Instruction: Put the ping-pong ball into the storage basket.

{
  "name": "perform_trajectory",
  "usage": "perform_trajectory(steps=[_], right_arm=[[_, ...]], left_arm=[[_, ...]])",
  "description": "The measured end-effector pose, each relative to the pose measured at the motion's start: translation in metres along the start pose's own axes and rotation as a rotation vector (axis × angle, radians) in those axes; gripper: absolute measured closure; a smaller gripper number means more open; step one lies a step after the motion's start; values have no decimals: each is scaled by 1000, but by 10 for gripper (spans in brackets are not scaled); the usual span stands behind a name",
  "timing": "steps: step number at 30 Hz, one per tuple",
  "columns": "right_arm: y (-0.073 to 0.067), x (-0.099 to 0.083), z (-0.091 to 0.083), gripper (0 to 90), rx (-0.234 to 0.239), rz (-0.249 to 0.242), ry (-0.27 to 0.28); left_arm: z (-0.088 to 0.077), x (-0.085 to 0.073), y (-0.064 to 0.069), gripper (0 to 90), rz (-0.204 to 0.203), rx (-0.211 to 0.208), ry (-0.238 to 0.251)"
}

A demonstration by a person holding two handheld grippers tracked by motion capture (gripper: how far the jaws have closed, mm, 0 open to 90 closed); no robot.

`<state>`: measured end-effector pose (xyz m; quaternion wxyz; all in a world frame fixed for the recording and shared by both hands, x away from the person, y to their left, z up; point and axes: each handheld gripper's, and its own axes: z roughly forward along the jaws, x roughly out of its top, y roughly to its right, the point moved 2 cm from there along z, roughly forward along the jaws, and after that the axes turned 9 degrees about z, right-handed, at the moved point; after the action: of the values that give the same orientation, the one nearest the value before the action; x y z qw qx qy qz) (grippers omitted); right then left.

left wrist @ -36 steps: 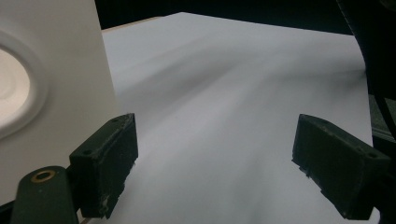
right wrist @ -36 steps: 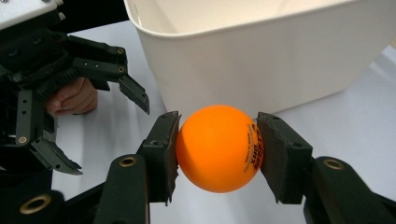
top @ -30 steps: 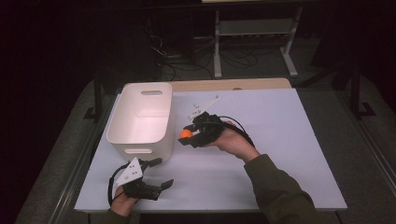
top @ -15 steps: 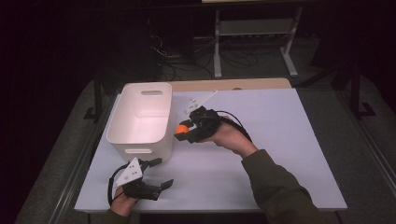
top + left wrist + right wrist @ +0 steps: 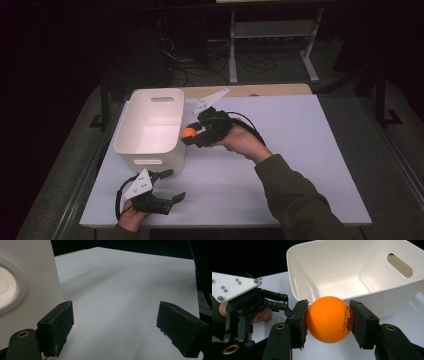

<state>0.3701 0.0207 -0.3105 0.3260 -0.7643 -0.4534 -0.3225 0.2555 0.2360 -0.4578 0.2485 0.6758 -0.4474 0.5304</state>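
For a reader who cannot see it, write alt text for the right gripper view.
An orange ball is clamped between the two black jaws of the right gripper. Behind it stands an empty white bin on a white table; the left gripper is at the left.

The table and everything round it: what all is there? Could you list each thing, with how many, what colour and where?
Ball: one, orange, clamped in the right gripper beside the bin's rim.
Bin: one, white, empty, left half of the table.
Table: one, white top, centre.
Metal stand: one, grey, on the floor behind the table.
Cables: several, dark, on the floor behind the table.
Right gripper: one, black, shut on the ball.
Left gripper: one, black, open, near edge of the table.
Sleeve: one, olive, lower right.
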Motion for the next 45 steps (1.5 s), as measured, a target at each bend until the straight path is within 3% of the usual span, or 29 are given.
perform_trajectory(steps=[25,45], right_arm=[[-5,38,20,497,20,-15,10],[-3,47,53,497,16,-17,-39]], left_arm=[[0,0,0,141,-2,1,0],[0,0,0,141,2,1,-1]])
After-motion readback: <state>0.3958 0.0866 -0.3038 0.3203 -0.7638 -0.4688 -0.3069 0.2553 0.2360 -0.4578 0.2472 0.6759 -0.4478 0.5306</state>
